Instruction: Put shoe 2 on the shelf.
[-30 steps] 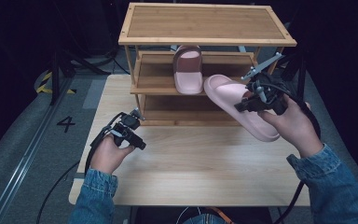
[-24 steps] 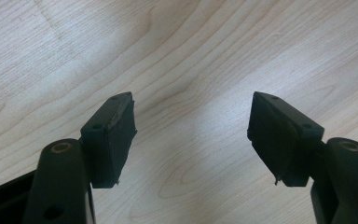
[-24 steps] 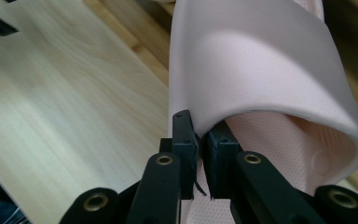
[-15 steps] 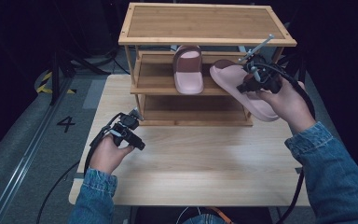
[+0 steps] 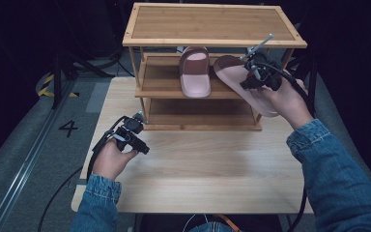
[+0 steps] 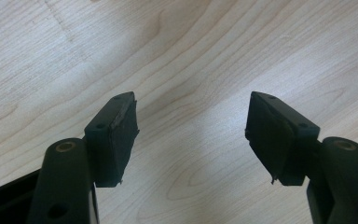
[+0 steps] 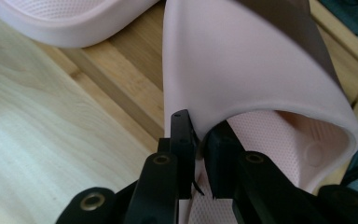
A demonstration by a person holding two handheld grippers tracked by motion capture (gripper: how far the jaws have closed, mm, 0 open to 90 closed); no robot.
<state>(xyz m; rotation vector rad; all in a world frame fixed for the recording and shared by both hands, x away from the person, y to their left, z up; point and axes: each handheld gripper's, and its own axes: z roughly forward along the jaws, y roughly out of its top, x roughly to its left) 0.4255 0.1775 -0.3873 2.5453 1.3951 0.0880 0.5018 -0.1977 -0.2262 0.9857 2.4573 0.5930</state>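
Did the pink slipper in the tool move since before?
Yes. The held slipper went up the picture toward the wooden rack, its toe now beside the other slipper.

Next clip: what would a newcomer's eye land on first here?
The pink slipper held in the air by the right gripper, its toe at the middle shelf of the wooden rack, with the jaws pinching its strap. Its twin already sits on that shelf, just to its left. The left gripper hangs open over the bare table.

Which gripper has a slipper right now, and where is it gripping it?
The right gripper is shut on the pink slipper, pinching the edge of its strap. The left gripper is open over the table, holding nothing.
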